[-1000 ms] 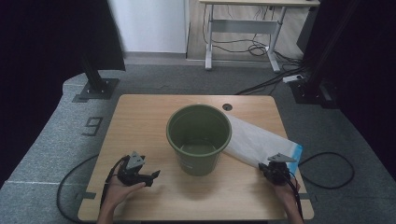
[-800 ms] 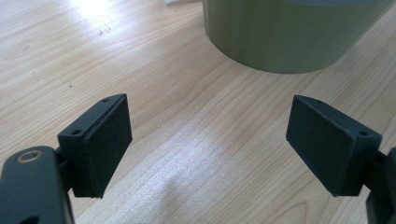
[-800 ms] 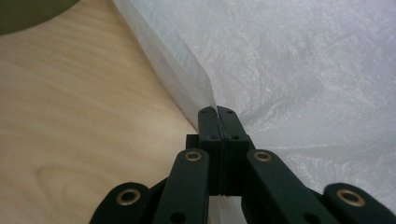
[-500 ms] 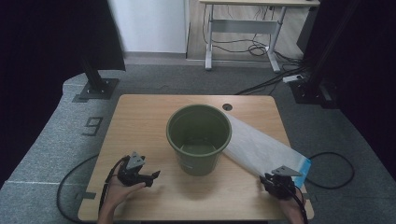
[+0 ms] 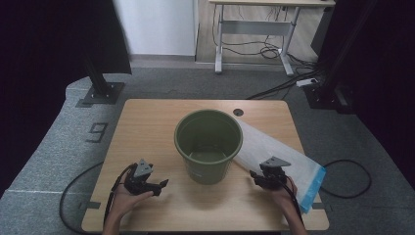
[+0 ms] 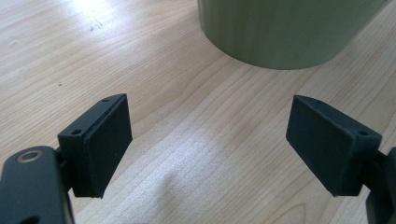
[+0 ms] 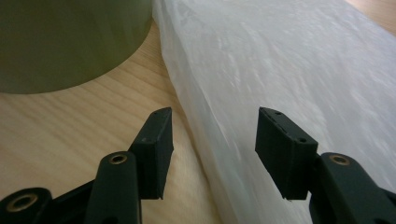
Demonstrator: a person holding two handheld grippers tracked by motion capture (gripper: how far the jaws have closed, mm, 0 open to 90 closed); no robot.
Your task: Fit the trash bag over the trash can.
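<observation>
A: How many things sit on the bench?

B: One green bucket in the middle, and one white plastic bag lying flat to its right, touching its base.

A: And the claws?

B: Two. The left claw rests released, empty, near the bucket. The right claw has just been opening; it is released, its jaws straddling the bag's near edge.

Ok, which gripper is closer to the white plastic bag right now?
Right. The right gripper hovers at the white plastic bag's near edge, jaws open; the left gripper sits beyond the green bucket.
</observation>
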